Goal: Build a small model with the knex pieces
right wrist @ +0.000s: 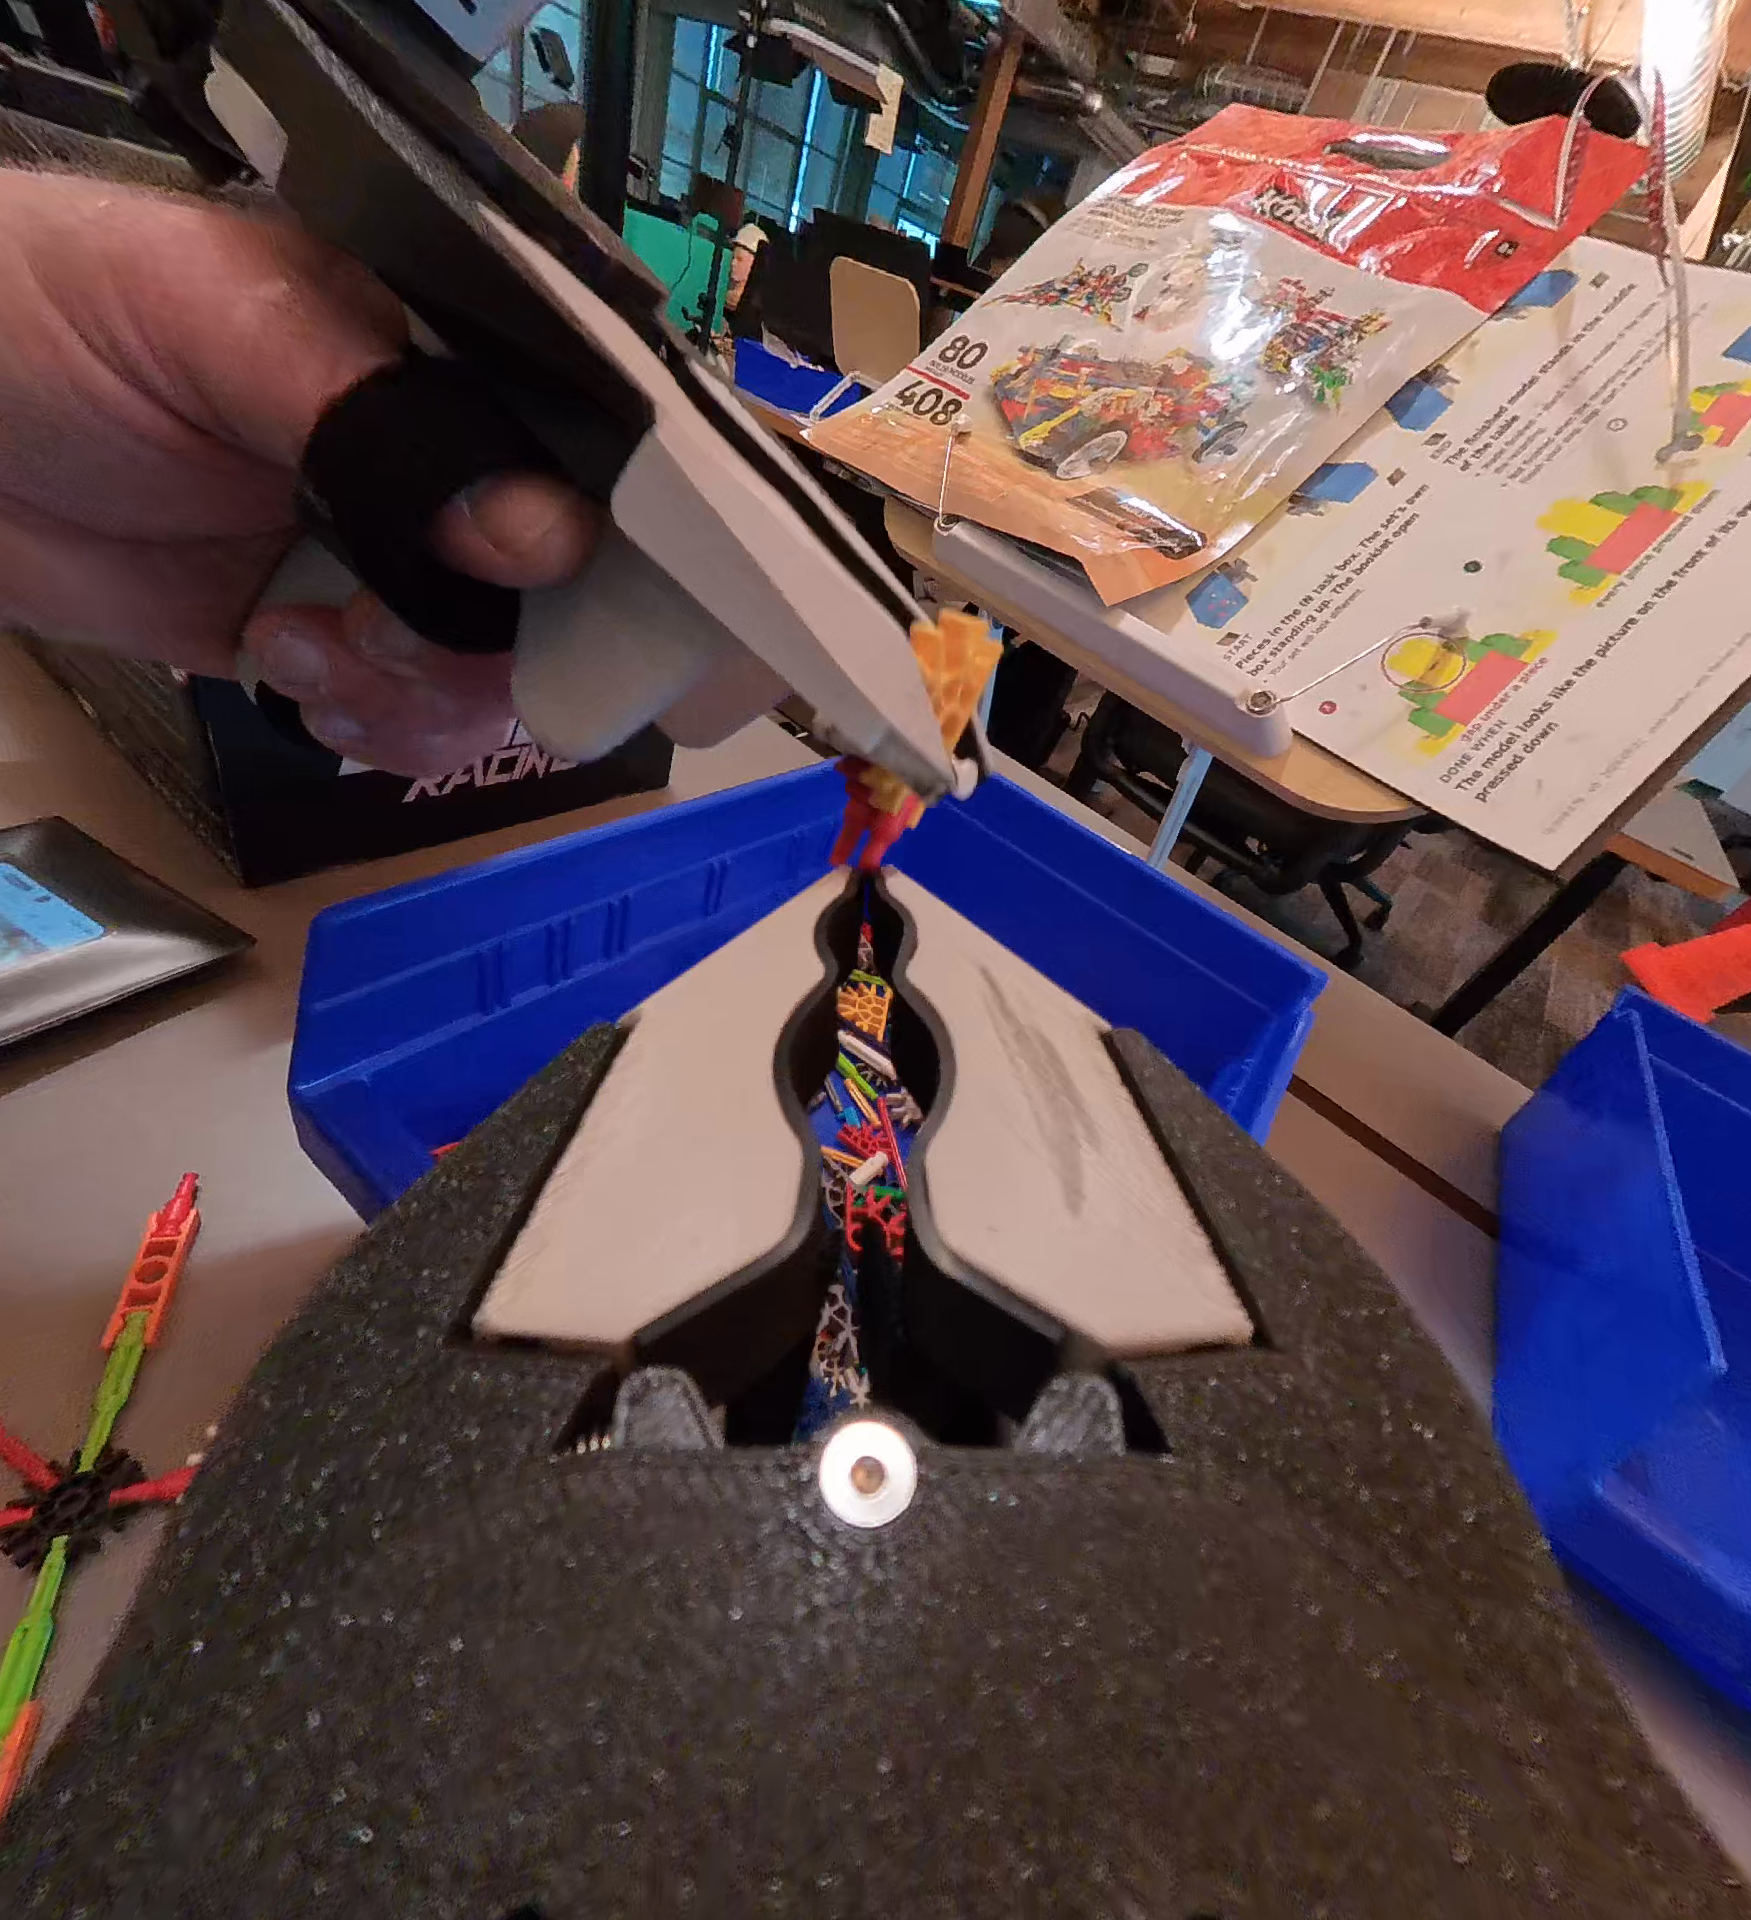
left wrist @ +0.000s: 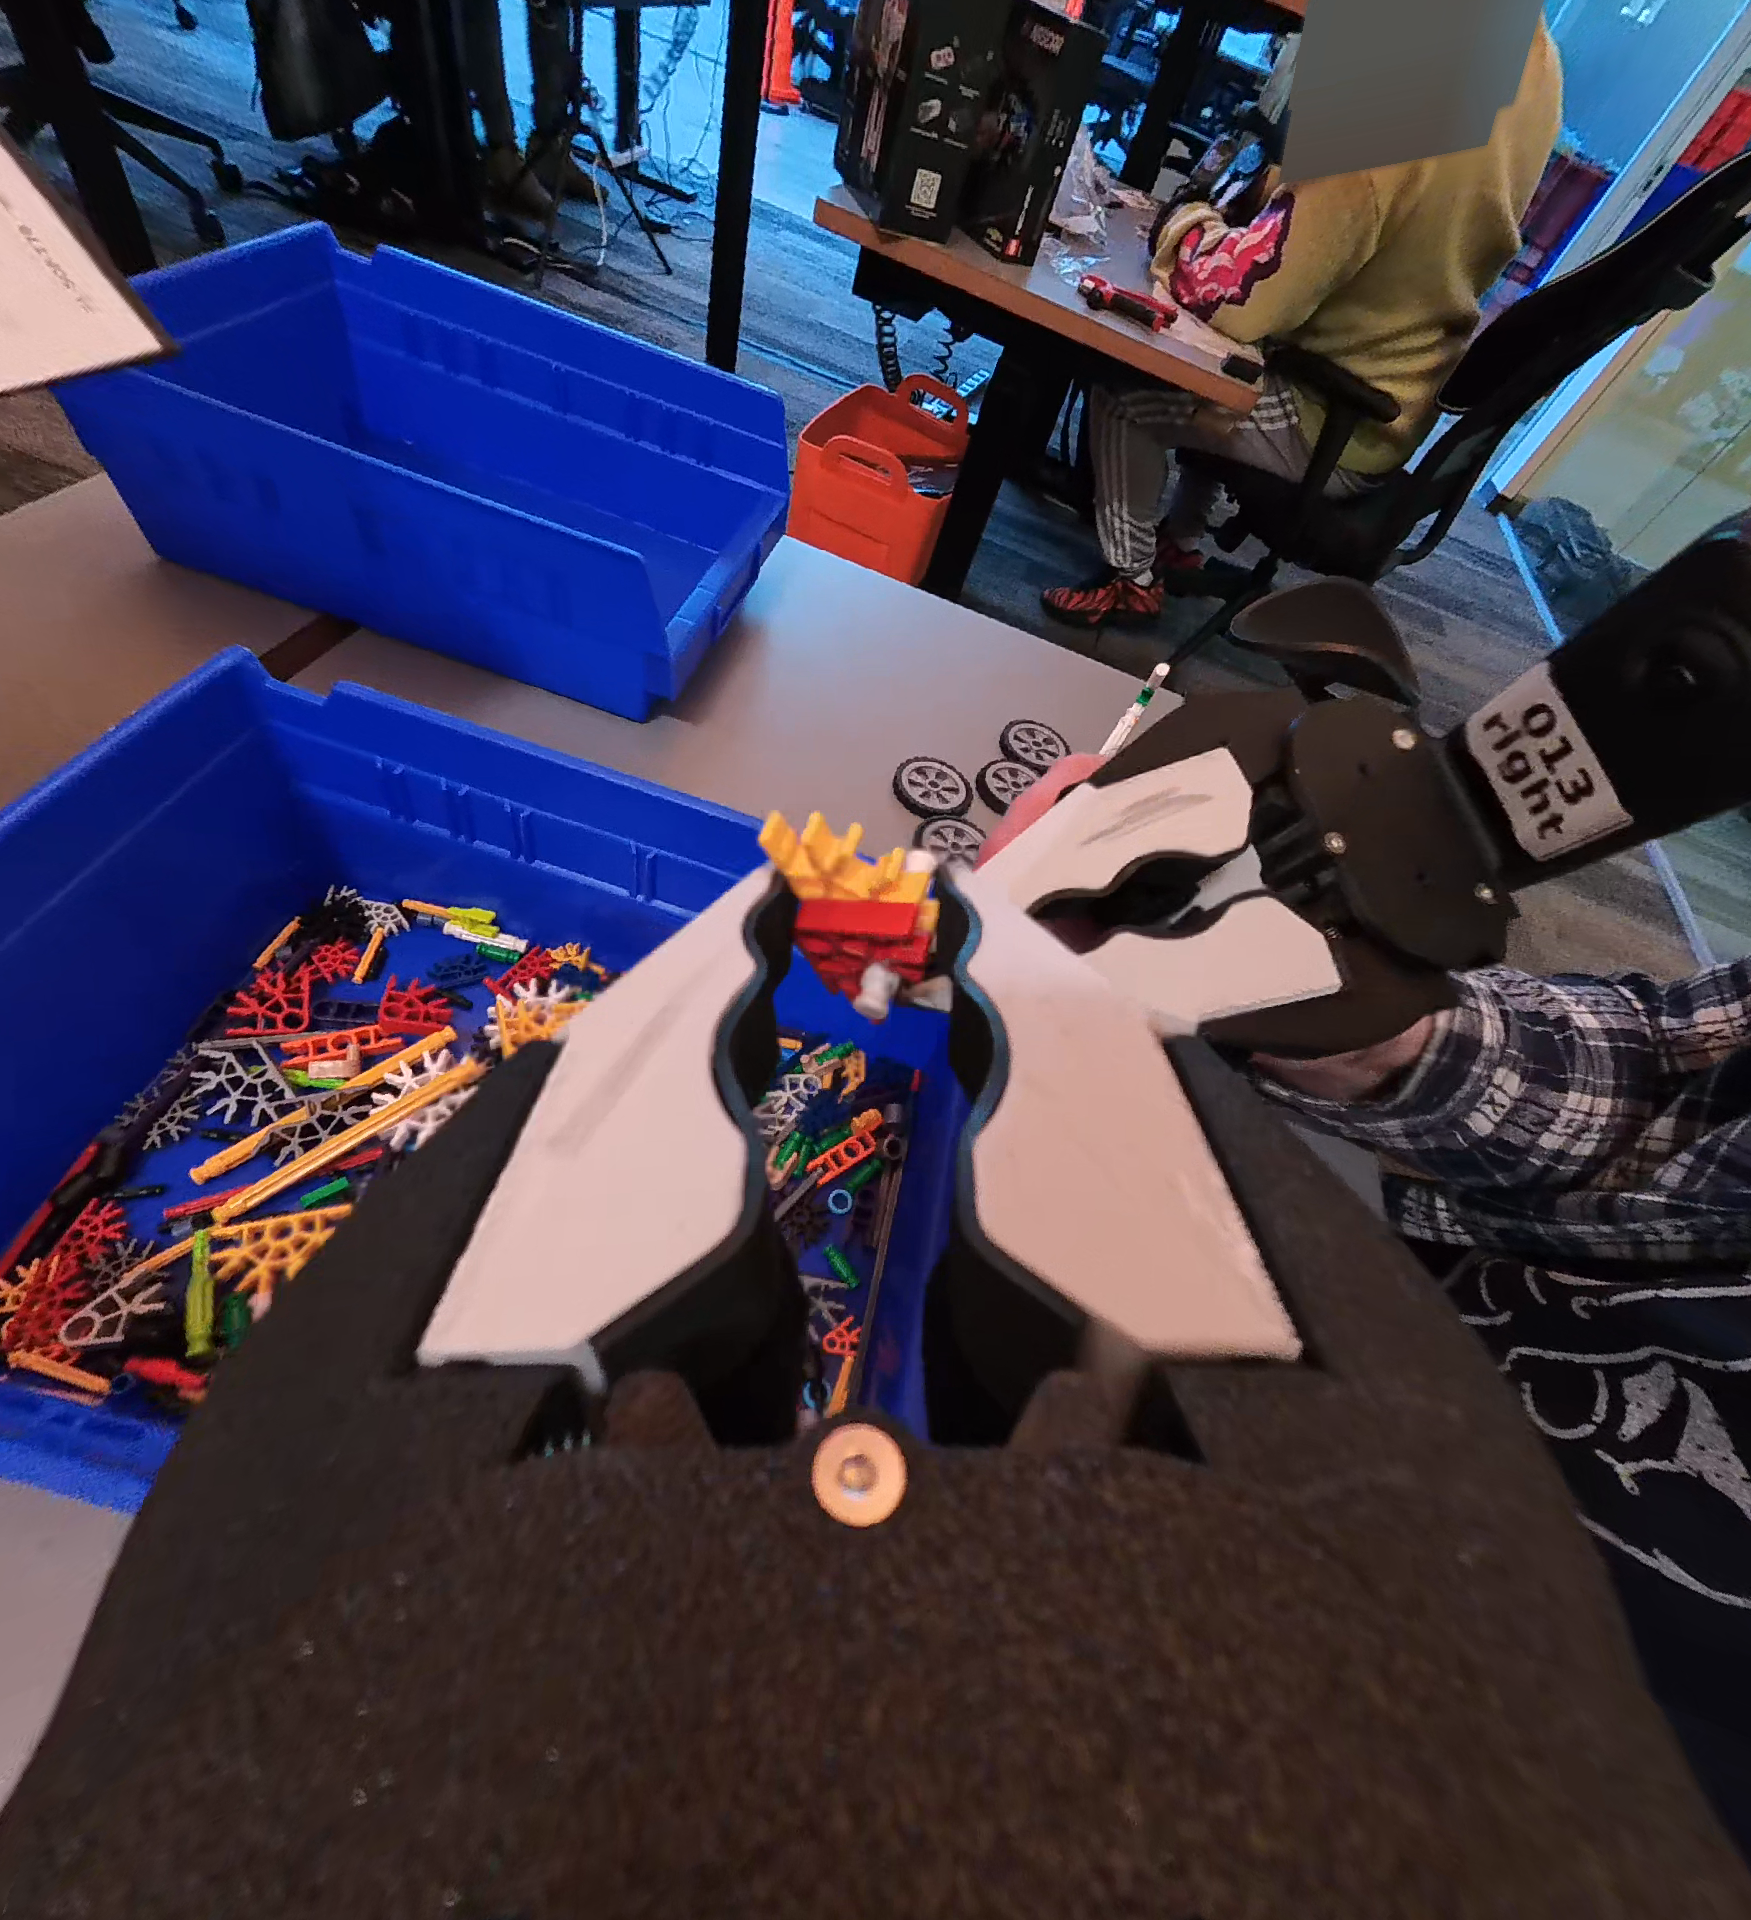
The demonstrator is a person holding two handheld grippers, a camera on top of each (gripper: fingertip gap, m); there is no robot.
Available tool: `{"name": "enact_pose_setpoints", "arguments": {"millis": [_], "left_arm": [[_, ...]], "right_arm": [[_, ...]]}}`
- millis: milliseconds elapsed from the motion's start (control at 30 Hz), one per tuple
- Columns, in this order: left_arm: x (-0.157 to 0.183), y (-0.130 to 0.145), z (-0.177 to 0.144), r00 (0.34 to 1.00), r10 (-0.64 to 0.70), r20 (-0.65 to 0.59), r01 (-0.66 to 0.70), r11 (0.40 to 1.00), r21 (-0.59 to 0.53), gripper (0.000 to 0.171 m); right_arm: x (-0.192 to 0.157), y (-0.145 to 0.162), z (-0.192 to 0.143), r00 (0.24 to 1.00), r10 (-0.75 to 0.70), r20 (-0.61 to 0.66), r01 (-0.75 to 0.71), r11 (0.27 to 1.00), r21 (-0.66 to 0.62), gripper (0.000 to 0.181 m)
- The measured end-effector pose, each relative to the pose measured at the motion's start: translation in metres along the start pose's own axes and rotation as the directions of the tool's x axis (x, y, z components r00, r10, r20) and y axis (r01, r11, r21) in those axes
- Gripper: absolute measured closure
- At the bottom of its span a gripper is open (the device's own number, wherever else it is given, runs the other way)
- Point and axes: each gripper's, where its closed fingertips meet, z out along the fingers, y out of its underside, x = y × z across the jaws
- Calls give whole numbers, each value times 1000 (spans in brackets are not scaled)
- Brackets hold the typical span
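Note:
My left gripper point(left wrist: 858, 883) is shut on a small cluster of yellow and red connector pieces point(left wrist: 855, 920), holding it above a blue bin point(left wrist: 102, 894) full of several loose coloured rods and connectors. My right gripper point(left wrist: 975, 868) comes in from the right, its tips against the cluster's right side. In the right wrist view, my right gripper point(right wrist: 860, 878) is closed, its tips pinching the lower end of the cluster's red part point(right wrist: 866, 826). The left gripper point(right wrist: 938, 764), held by a hand point(right wrist: 123, 436), grips the cluster's yellow part point(right wrist: 954, 665) from the upper left, over the same bin point(right wrist: 538, 956).
An empty blue bin point(left wrist: 435, 468) stands behind the full one. Three grey wheels point(left wrist: 985, 779) lie on the table. A rod-and-hub assembly point(right wrist: 71, 1475), a tablet point(right wrist: 29, 935), another blue bin point(right wrist: 1681, 1351) and a tilted instruction board point(right wrist: 1525, 540) surround the spot. A person sits at a far desk. Less than 4 cm separates the two grippers' tips.

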Motion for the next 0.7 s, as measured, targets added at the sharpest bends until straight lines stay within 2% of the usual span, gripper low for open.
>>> {"name": "enact_pose_setpoints", "arguments": {"millis": [133,300,400,500,700], "left_arm": [[-1,10,8,1000,-4,21,4,1000,-9,147],[-4,6,7,1000,-25,16,25,1000,17,146],[3,-2,4,998,-30,-50,34,997,74,146],[12,-4,2,994,-8,-107,18,996,93,146],[25,-9,-7,976,42,-214,-17,993,120,146]], "right_arm": [[4,1,1,1000,-6,-19,6,1000,-17,181],[8,8,0,999,38,-27,-39,999,-33,181],[3,2,-1,986,157,57,-157,988,-4,171],[0,-7,-3,932,314,184,-326,944,40,172],[-8,-19,-10,866,386,318,-427,902,67,179]]}}
